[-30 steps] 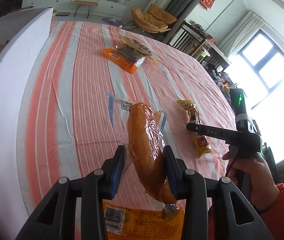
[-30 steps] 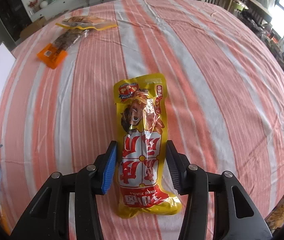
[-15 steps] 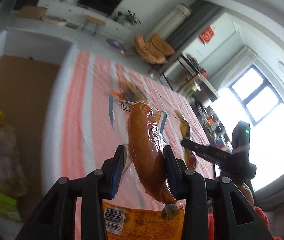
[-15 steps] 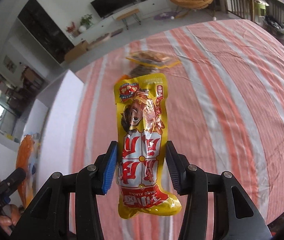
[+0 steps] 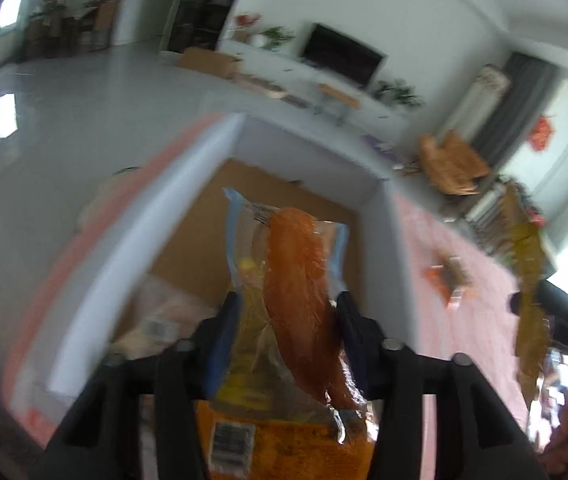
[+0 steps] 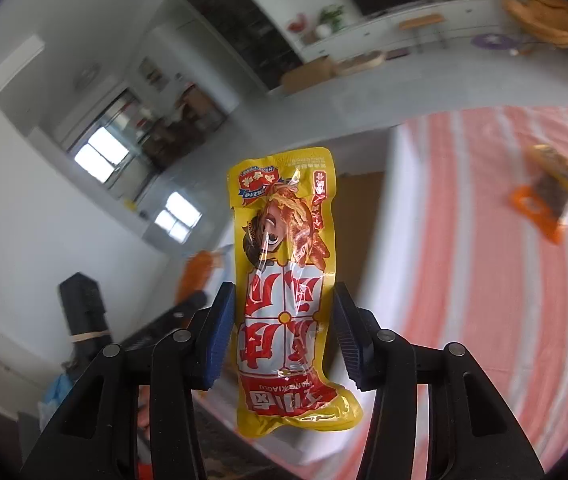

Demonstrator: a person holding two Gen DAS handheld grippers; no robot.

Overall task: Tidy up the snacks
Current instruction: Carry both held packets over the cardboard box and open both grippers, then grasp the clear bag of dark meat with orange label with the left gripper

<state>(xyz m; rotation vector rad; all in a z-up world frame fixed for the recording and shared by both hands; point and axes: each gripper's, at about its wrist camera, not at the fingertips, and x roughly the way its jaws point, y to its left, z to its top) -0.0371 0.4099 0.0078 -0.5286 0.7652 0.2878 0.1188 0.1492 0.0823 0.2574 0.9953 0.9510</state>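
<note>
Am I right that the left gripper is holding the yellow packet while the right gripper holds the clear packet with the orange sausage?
They are swapped. In the left wrist view the left gripper grips the clear packet; in the right wrist view the right gripper grips the yellow packet.

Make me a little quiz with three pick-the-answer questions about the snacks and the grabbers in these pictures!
1. Where is the left gripper holding its sausage packet?
A. Above the open white box
B. Inside a drawer
C. Flat on the floor

2. What colour is the packet in the right gripper?
A. Green
B. Yellow with red
C. Black

3. How do the right gripper's jaws stand?
A. Wide open, empty
B. Closed on the packet
C. Out of sight

Answers:
1 A, the box's brown inside shows right behind the packet.
2 B, yellow wrapper with red print.
3 B, both blue pads press its sides.
</note>
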